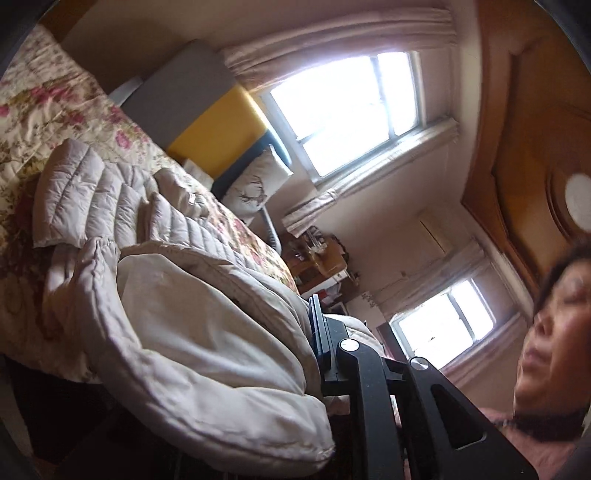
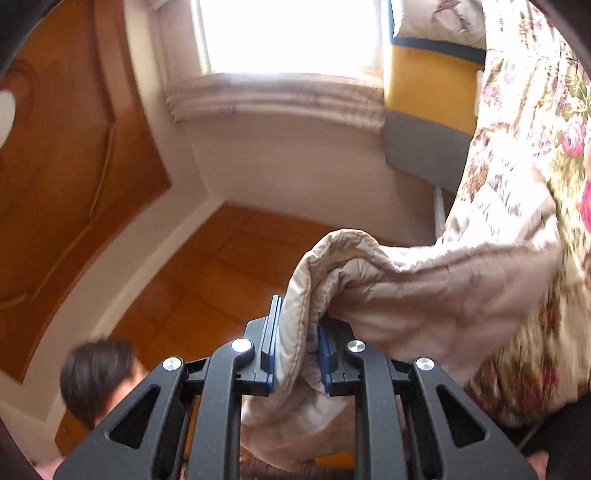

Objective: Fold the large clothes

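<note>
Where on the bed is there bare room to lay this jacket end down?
Free: the floral quilt beyond the jacket, toward the grey-and-yellow headboard. Crowded: the near edge, where jacket folds pile by the left gripper; the pillow fills the window corner.

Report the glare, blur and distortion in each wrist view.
Left wrist view: the bright window is blown out white, straight frames bow from the fisheye, and the beige quilted down jacket stays fairly sharp. Right wrist view: the window glares, and the floral bedspread smears with motion blur.
</note>
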Action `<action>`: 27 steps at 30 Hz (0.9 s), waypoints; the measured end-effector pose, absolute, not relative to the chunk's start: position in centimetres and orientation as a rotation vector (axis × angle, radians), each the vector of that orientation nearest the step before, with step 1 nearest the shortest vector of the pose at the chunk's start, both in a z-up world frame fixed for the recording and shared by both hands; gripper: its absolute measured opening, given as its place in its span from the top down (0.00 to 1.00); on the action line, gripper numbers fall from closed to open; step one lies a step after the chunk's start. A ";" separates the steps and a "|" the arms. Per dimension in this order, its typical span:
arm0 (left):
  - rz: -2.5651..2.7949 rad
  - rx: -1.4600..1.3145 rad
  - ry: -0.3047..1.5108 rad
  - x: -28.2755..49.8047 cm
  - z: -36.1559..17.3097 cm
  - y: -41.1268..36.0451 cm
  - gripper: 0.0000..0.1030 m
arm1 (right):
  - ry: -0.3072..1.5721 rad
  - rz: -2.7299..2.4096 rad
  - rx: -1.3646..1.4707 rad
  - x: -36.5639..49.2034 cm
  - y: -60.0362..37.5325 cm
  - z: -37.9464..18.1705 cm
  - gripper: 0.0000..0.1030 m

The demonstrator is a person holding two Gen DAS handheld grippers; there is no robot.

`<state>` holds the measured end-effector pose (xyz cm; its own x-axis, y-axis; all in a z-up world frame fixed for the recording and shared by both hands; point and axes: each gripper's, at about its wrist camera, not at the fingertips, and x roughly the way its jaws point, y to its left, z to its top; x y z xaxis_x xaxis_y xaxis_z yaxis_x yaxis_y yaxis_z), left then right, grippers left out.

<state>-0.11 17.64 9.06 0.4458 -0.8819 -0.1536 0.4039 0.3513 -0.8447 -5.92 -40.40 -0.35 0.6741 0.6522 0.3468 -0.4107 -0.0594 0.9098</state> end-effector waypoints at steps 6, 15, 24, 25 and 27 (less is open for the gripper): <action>-0.823 -0.836 0.745 7.6 6.8 16.7 0.85 | 0.293 0.781 1.403 1.3 -40.3 -1.0 0.84; -0.614 -0.698 0.843 16.5 3.2 13.8 0.81 | 0.377 0.591 1.406 7.3 -40.1 -5.4 0.83; -0.476 -0.682 0.818 19.6 0.1 13.4 0.56 | 0.423 0.344 1.363 10.1 -41.5 -9.5 0.79; -0.485 -0.690 0.804 19.3 0.2 13.5 0.47 | 0.431 0.322 1.346 10.2 -41.6 -9.6 0.79; -0.507 -0.723 0.775 19.0 0.4 13.8 0.18 | 0.468 0.275 1.255 10.0 -41.6 -9.0 0.70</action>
